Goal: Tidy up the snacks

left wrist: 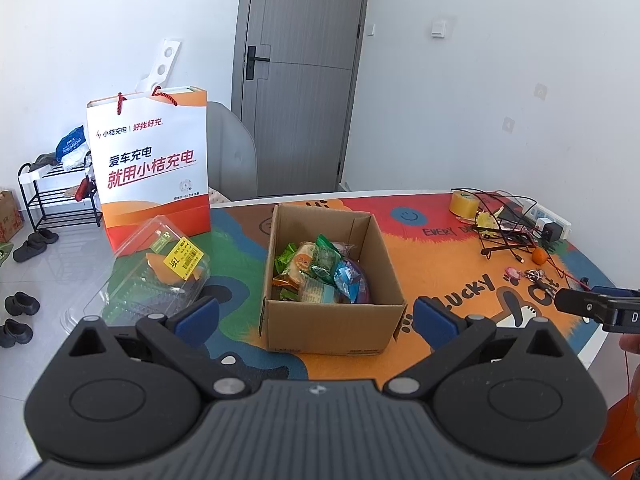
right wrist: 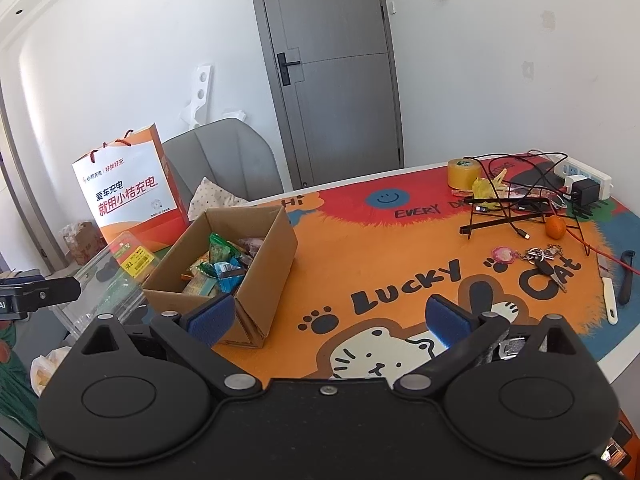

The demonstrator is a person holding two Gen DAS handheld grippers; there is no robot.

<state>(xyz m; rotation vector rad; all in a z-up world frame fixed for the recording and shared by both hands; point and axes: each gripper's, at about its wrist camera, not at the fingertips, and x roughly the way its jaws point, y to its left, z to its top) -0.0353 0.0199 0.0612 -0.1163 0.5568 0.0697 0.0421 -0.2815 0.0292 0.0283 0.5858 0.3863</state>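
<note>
An open cardboard box (left wrist: 332, 320) stands on the colourful table mat, with several wrapped snacks (left wrist: 320, 276) inside. It also shows in the right wrist view (right wrist: 264, 248) with the snacks (right wrist: 218, 268). My left gripper (left wrist: 316, 316) is open and empty, hovering just in front of the box. My right gripper (right wrist: 328, 318) is open and empty, to the right of the box, above the cat print. A clear plastic clamshell (left wrist: 168, 272) with a yellow price label lies left of the box; it also shows in the right wrist view (right wrist: 120, 272).
A white and orange paper bag (left wrist: 152, 168) stands at the back left. Tape roll (right wrist: 462, 172), tangled cables and a power strip (right wrist: 588, 180), a small orange (right wrist: 556, 227), keys (right wrist: 540, 258) and a wire stand (right wrist: 504, 220) lie at the right. A grey chair (right wrist: 224, 160) is behind the table.
</note>
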